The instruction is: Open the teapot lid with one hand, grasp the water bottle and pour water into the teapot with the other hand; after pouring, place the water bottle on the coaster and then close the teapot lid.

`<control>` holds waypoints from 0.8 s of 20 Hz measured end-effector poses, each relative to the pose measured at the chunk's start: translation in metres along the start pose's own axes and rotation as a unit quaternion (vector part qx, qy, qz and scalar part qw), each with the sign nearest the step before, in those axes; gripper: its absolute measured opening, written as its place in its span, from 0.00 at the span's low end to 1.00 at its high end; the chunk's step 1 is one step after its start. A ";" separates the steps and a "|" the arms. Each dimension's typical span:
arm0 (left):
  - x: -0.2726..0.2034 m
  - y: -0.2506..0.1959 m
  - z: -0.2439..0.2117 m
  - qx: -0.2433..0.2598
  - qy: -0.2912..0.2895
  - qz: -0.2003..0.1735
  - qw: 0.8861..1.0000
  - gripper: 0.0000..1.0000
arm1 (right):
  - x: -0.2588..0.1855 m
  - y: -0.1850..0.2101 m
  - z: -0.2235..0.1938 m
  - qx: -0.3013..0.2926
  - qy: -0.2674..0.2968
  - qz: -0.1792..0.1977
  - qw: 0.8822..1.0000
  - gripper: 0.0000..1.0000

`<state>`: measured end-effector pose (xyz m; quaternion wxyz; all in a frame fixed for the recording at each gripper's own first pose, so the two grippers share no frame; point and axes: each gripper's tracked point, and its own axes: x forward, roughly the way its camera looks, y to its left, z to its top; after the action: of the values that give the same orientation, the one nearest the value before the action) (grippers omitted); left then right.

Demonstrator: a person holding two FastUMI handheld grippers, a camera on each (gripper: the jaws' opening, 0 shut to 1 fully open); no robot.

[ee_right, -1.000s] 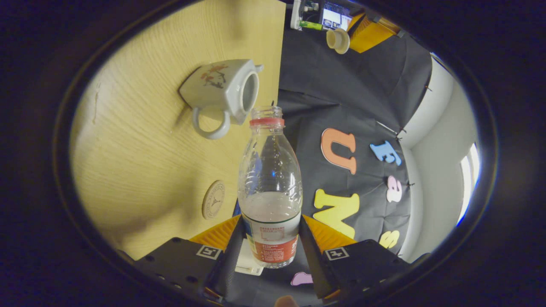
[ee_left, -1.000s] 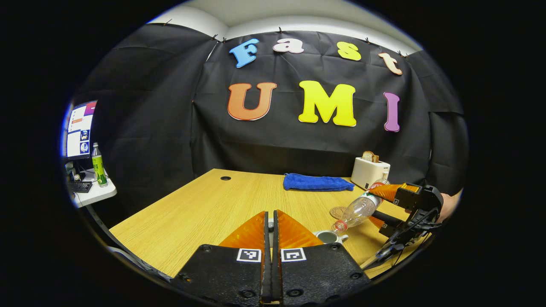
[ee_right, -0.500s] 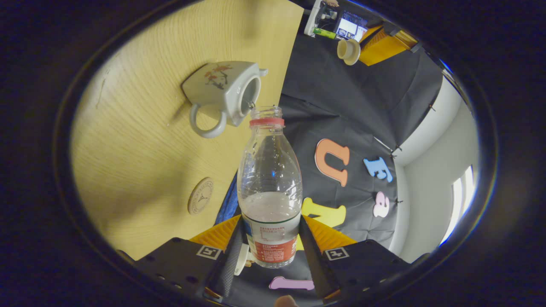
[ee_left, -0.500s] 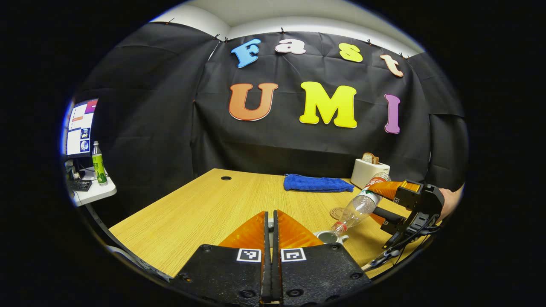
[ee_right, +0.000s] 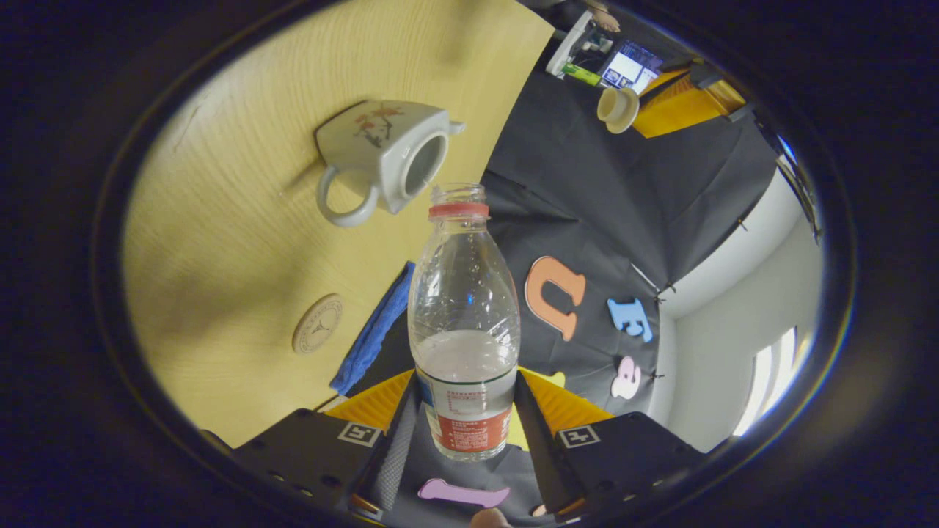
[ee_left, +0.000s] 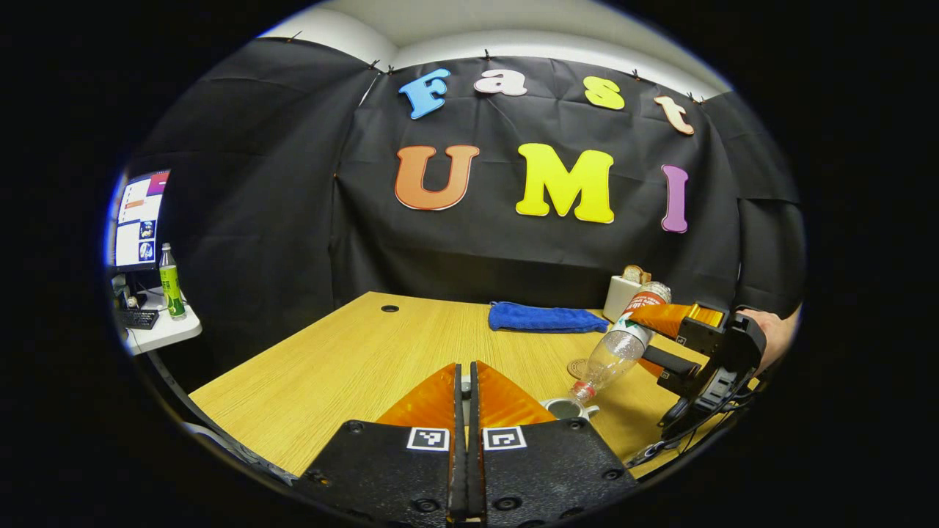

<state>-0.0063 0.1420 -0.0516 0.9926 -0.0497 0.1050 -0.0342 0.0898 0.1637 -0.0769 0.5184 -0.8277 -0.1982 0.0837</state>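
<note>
The right gripper clamps the thin, squashy bottle low on its label, tipped over the breakable teapot mid-table; the left gripper is clenched on the lid.

On the table there is one teapot, one coaster, one blue towel and one toaster with one slice of bread in it. There are two bottles: one clear bottle held over the teapot, and one green bottle on the side desk by one monitor. There is one lid, two grippers, the left gripper and the right gripper, and one hand.
</note>
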 end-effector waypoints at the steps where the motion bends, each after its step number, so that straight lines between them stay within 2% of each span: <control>1: 0.000 0.000 0.000 0.000 0.000 0.000 1.000 0.03 | 0.000 -0.002 0.002 -0.006 -0.001 -0.002 1.000 0.72; 11: -0.002 0.005 0.004 -0.002 -0.004 0.004 1.000 0.03 | 0.003 -0.014 0.007 -0.029 -0.013 -0.019 0.999 0.73; 16: -0.003 0.005 0.005 -0.002 -0.006 0.005 1.000 0.03 | 0.004 -0.006 0.005 0.001 -0.005 -0.002 1.000 0.73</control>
<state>-0.0081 0.1482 -0.0462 0.9933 -0.0518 0.0992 -0.0288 0.0899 0.1718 -0.0732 0.5183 -0.8263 -0.2028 0.0868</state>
